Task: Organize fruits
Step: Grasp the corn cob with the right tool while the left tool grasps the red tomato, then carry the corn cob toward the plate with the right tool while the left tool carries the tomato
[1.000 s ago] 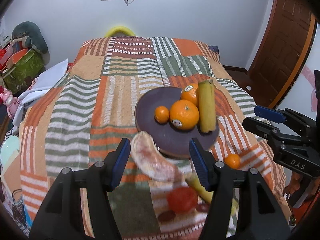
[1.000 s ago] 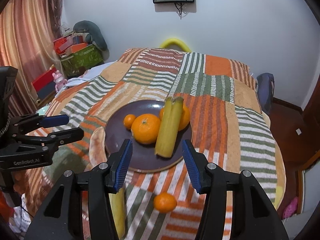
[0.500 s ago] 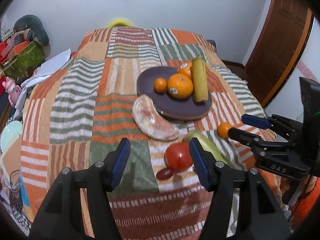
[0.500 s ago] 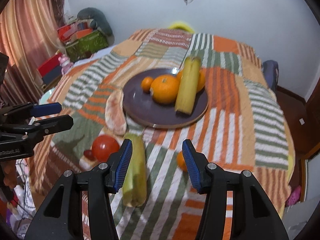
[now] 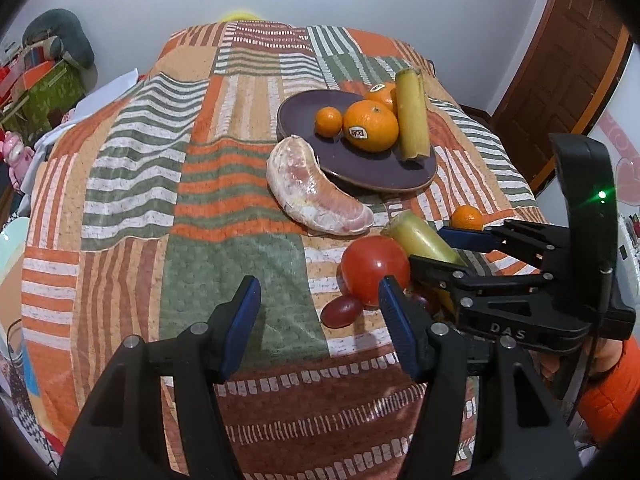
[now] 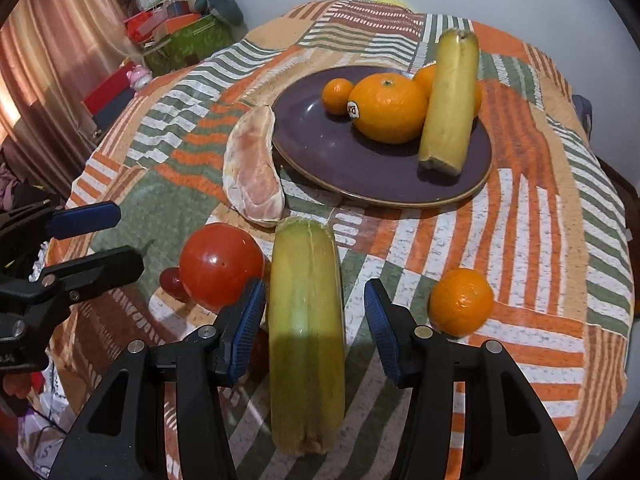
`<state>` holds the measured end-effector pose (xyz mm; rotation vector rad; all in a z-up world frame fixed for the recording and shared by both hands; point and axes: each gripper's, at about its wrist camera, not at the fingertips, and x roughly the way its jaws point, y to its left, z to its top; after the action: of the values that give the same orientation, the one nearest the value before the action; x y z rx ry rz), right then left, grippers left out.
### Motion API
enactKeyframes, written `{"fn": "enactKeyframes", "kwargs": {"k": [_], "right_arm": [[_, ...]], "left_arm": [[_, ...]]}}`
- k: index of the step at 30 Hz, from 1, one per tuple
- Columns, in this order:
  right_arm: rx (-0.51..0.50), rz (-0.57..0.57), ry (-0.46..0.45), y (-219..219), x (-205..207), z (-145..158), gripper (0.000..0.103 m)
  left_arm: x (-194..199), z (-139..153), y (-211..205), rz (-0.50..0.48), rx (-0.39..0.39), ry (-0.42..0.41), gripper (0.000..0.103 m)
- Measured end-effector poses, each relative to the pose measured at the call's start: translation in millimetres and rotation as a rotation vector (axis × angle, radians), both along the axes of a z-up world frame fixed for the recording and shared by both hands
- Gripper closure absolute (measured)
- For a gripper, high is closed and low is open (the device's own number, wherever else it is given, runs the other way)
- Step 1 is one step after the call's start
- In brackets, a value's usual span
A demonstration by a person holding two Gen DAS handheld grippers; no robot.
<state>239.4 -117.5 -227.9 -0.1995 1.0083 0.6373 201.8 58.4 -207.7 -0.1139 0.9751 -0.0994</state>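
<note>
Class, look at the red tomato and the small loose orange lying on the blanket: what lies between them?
The yellow-green stalk piece lies between the tomato and the loose orange, lengthwise on the blanket. The right wrist view shows it best.

Both point steeply downward: the left gripper (image 5: 320,320) gapes, the right gripper (image 6: 314,316) (jaws closing) not yet pinched.

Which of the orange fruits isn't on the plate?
The small orange lying alone on the striped cloth, right of the right gripper; the other three sit on the purple plate.
</note>
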Motion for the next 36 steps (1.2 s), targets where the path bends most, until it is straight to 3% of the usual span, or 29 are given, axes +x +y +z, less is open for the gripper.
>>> {"fn": "enactKeyframes", "kwargs": {"k": [2, 10, 24, 26, 28, 36], "right_arm": [[0.030, 0.021, 0.043, -0.1, 2.8, -4.7, 0.070], [0.054, 0.008, 0.013, -17.9, -4.1, 2.5, 0.069], [0.139, -0.128, -0.098, -72.9, -1.0, 42.6, 0.069], [0.135, -0.133, -0.116, -73.3, -1.8, 45.4, 0.069], [0.137, -0.136, -0.123, -72.8, -1.3, 47.8, 0.069], [0.154, -0.131, -0.122, -67.7, 2.9, 48.5, 0.069]], "left_arm": [[1.2, -1.6, -1.2, -0.003, -0.001, 0.006, 0.042], [9.1, -5.5, -16.0, -0.036, -0.028, 0.019, 0.042], [37.0, -27.7, -49.8, -0.073, 0.014, 0.037, 0.043], [38.5, -28.4, -50.0, -0.069, 0.021, 0.032, 0.046], [39.0, -28.5, -50.0, -0.066, 0.041, 0.024, 0.055], [32.8, -22.6, -45.3, -0.073, 0.023, 0.011, 0.057]]}}
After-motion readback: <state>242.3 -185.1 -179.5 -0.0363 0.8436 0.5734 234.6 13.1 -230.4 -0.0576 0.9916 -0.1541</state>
